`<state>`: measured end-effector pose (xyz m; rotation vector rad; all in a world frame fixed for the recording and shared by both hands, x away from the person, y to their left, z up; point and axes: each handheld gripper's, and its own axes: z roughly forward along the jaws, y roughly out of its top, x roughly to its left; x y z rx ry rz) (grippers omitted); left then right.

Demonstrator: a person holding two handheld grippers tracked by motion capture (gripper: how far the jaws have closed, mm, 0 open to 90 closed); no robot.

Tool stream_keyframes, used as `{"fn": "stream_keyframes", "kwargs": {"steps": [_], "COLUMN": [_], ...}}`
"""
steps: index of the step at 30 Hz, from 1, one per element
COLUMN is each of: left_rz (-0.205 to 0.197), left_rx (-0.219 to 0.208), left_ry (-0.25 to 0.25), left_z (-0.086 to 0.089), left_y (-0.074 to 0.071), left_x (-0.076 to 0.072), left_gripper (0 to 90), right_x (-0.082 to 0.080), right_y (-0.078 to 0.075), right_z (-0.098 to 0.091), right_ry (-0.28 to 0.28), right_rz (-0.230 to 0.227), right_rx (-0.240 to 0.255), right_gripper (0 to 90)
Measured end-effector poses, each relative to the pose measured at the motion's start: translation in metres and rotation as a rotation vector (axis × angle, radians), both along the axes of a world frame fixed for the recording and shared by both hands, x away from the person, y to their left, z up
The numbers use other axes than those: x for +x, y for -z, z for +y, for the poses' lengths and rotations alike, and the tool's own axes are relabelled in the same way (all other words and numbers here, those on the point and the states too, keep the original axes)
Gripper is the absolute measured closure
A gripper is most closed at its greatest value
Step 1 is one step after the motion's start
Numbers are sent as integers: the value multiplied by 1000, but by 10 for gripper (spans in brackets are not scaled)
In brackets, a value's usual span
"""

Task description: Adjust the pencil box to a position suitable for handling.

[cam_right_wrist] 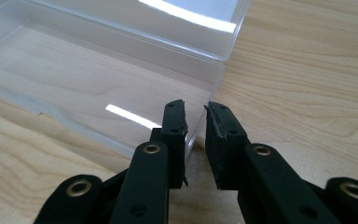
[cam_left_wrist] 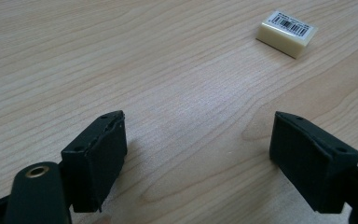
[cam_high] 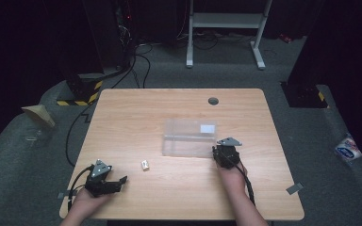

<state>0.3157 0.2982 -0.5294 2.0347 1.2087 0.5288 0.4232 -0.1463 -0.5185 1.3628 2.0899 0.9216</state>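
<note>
Near the person, the left gripper is resting with jaws wide, holding nothing. One eraser is lying on the table just ahead, not yet picked. Farther, the right gripper is nearly clenched at the wall of one clear box; pads not pressing yet. Box empty, so approx. all work is left.

Worktop bare across its left and far portions. Obstacles: clear box at centre-right, small eraser near the front. Passage open between eraser and box.
</note>
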Motion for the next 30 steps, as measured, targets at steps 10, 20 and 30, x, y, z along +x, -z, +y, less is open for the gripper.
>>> {"fn": "stream_keyframes", "kwargs": {"steps": [10, 20, 30], "left_rz": [0, 0, 0], "left_rx": [2, 2, 1], "left_ry": [-1, 0, -1], "left_z": [0, 0, 0], "left_y": [0, 0, 0], "left_x": [0, 0, 0], "left_gripper": [192, 192, 192], "right_x": [-6, -8, -7], "right_y": [1, 1, 1], "right_z": [5, 7, 7], "right_ry": [7, 4, 6], "right_rz": [-3, -2, -3], "right_rx": [17, 15, 17], "right_gripper": [767, 757, 747]}}
